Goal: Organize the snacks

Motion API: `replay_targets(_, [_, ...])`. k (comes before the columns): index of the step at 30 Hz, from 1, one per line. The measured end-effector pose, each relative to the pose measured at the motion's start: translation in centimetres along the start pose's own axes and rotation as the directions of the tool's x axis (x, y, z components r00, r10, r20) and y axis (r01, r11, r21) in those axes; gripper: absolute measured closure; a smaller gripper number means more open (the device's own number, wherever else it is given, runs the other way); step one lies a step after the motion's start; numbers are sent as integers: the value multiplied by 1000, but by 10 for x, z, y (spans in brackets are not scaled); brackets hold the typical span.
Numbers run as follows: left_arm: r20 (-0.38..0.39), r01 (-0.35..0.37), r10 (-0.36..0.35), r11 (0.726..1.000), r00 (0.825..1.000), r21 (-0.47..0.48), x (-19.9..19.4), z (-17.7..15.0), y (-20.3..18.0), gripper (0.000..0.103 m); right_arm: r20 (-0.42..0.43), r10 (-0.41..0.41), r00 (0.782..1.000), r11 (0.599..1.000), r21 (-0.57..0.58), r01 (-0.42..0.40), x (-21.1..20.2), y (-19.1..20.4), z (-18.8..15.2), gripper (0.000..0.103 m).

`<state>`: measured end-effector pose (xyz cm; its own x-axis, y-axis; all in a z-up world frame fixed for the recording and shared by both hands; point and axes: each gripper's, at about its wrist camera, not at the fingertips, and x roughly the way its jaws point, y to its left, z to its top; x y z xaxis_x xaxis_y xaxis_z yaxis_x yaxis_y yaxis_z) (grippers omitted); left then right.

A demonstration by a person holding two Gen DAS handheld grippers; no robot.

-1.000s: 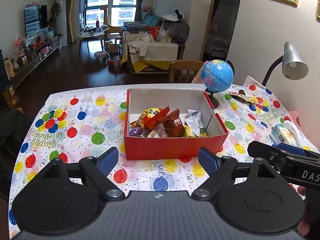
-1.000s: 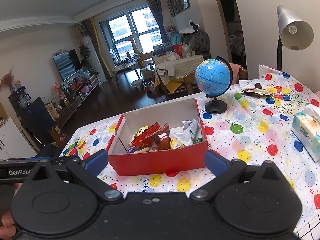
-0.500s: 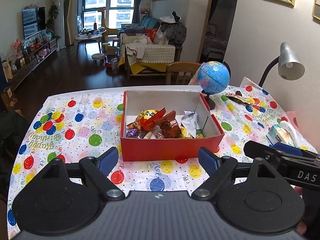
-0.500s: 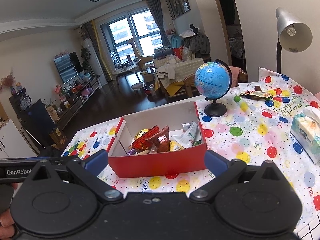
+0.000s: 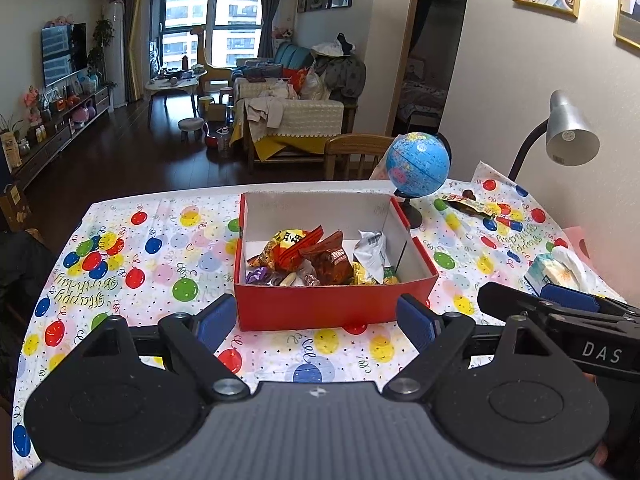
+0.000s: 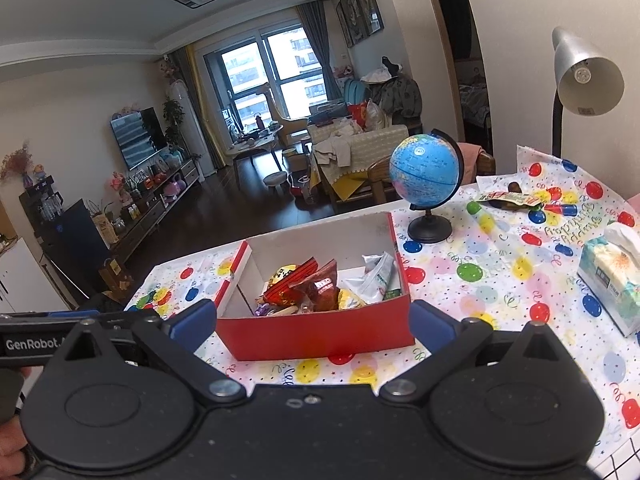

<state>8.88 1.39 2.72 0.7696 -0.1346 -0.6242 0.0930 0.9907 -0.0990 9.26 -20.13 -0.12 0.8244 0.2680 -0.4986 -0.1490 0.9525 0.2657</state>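
Observation:
A red cardboard box stands mid-table and holds several snack packets: a brown packet, a yellow one and a white one. One more snack packet lies on the table behind the globe. My left gripper is open and empty, just in front of the box. My right gripper is open and empty, also in front of the box. The right gripper shows at the right edge of the left wrist view.
A blue globe stands right of the box. A tissue pack lies at the right. A silver desk lamp stands at the far right. A balloon-print cloth covers the table.
Both grippers have pulled back and risen slightly from the box. Both stay open and empty.

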Motion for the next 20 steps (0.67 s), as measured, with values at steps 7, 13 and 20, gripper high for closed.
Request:
replay_targets(7, [16,16,-16,1000,1000,8,-6,-2,-4,16,18,-10,1000,1000,-24,10,-3,0,1,0])
replay_targets(13, [21,28,-28,1000,999,7,-10,-5,-7,16,20,-18,1000,1000,-21,19,-5,-4,1,0])
replay_targets(20, [12,20,-20,1000,1000,-4,-12,-11,-7,16,26,-12,1000,1000,-28,13,-11,-5,1,1])
